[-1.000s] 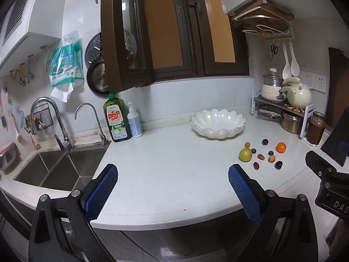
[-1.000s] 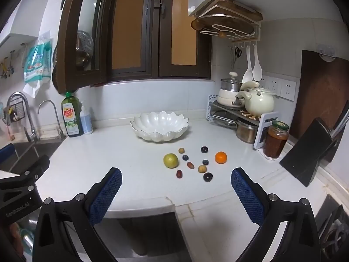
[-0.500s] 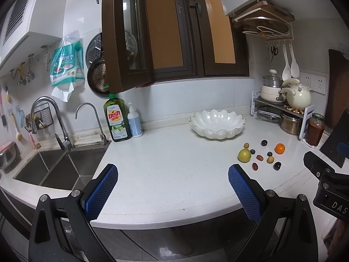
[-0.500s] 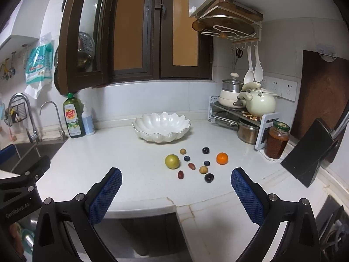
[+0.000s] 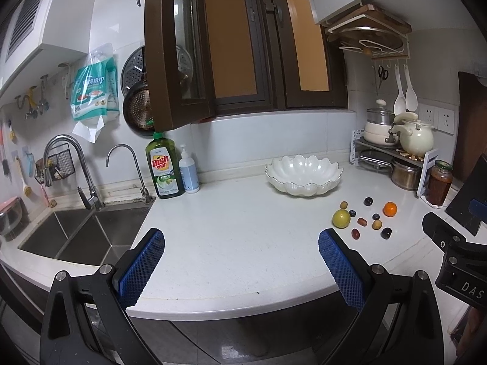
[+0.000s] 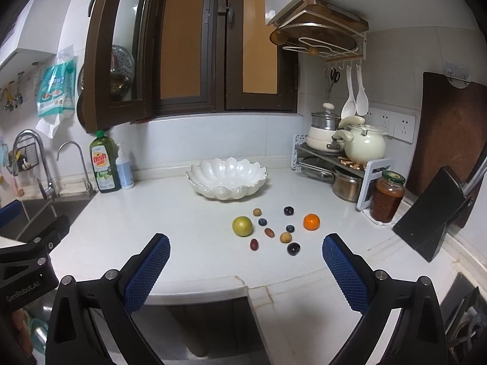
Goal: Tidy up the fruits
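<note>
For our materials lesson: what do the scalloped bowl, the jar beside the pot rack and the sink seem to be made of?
Scalloped bowl: likely glazed ceramic or porcelain; glossy white, with a thin dark rim line.
Jar: seemingly clear glass, since reddish-brown contents show through; green lid, probably metal.
Sink: apparently brushed stainless steel; dull grey sheen, like the shinier taps.

Black left tool [image 5: 240,266], black right tool [image 6: 245,269], blue cross-hatched pads [image 6: 344,270], silver screws

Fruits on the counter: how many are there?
10, all loose before the bowl: green one left, orange right, eight small ones between, from to. None look hidden.
</note>
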The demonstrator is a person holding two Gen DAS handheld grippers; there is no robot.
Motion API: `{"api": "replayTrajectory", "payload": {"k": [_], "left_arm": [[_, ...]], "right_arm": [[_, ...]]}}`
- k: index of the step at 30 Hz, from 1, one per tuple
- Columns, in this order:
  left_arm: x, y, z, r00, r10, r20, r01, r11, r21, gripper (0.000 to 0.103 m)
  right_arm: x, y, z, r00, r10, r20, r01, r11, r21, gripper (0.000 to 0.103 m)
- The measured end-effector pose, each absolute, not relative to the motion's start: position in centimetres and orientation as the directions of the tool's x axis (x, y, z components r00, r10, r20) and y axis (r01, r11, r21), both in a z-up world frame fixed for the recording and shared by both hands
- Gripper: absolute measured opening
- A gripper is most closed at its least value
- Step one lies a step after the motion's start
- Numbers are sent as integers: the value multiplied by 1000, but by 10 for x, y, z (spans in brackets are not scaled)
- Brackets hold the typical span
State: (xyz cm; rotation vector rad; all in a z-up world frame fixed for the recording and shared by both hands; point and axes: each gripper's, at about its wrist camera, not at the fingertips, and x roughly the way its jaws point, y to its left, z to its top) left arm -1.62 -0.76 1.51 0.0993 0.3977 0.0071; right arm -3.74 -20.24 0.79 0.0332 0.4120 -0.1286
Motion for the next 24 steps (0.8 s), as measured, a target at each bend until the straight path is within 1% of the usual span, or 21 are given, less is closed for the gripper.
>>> {"api": "replayTrajectory", "payload": {"k": [24], "left_arm": [[-16,-12,16,918,17,-396,24,995,98,103]], "right_arm": [[-38,-203,11,908,-119,-403,133,991,8,102]]}}
